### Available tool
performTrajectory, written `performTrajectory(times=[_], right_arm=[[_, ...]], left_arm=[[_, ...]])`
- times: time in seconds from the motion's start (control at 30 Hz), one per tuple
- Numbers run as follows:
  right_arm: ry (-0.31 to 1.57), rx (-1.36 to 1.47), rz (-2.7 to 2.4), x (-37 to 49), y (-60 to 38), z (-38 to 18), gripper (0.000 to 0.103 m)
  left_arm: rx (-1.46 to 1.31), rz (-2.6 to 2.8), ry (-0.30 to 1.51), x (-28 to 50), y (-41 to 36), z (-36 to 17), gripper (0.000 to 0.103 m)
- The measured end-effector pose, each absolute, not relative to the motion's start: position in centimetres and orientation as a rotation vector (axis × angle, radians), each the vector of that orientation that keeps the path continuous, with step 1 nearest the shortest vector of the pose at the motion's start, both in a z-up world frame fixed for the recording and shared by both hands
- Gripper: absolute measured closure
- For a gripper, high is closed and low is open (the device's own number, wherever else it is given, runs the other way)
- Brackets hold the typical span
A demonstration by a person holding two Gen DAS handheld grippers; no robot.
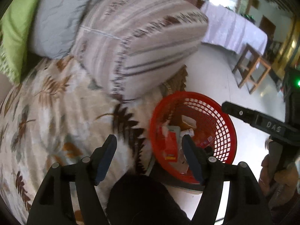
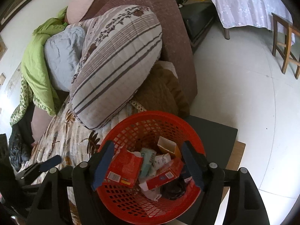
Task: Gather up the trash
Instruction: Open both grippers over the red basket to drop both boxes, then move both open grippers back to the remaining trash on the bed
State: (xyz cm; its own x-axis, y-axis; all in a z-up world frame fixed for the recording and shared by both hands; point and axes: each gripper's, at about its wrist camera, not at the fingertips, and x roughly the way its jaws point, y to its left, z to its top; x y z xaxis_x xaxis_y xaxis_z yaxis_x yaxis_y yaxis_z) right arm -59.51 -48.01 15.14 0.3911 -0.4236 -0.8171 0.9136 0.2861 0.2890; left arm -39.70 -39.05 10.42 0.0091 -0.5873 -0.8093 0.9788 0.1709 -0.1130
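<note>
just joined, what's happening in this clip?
A person with two handheld grippers is collecting trash into a red basket beside the bed. It already holds red cartons, paper and wrappers. The right gripper hangs open above it, nothing gripped. The left gripper, also open and empty, is over the bedspread at the basket's edge.

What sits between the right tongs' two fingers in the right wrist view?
Nothing is gripped: the right tongs stand open above the red basket, framing a torn red carton, crumpled papers and a second red box inside.
</note>
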Motion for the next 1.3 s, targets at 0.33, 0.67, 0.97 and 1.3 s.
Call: performTrajectory(times=[0.33, 0.67, 0.97, 1.3], right_arm=[[0.744, 0.804, -0.903, -54.6, -46.6, 15.3, 0.025], [0.813, 0.727, -0.742, -46.7, -43.8, 15.5, 0.025], [0.901, 0.641, -0.488, -35.1, -38.5, 13.6, 0.025], [1.016, 0.523, -0.225, -22.8, -32.1, 10.1, 0.025]], left_arm=[[0.512, -1.129, 0.782, -32.3, -31.7, 12.8, 0.031], [0.407, -0.851, 0.787, -23.0, -21.8, 13.3, 0.031], [0.332, -0.470, 0.805, -12.5, -10.4, 11.5, 0.030], [0.208, -0.310, 0.896, -0.6, -2.9, 9.5, 0.030]])
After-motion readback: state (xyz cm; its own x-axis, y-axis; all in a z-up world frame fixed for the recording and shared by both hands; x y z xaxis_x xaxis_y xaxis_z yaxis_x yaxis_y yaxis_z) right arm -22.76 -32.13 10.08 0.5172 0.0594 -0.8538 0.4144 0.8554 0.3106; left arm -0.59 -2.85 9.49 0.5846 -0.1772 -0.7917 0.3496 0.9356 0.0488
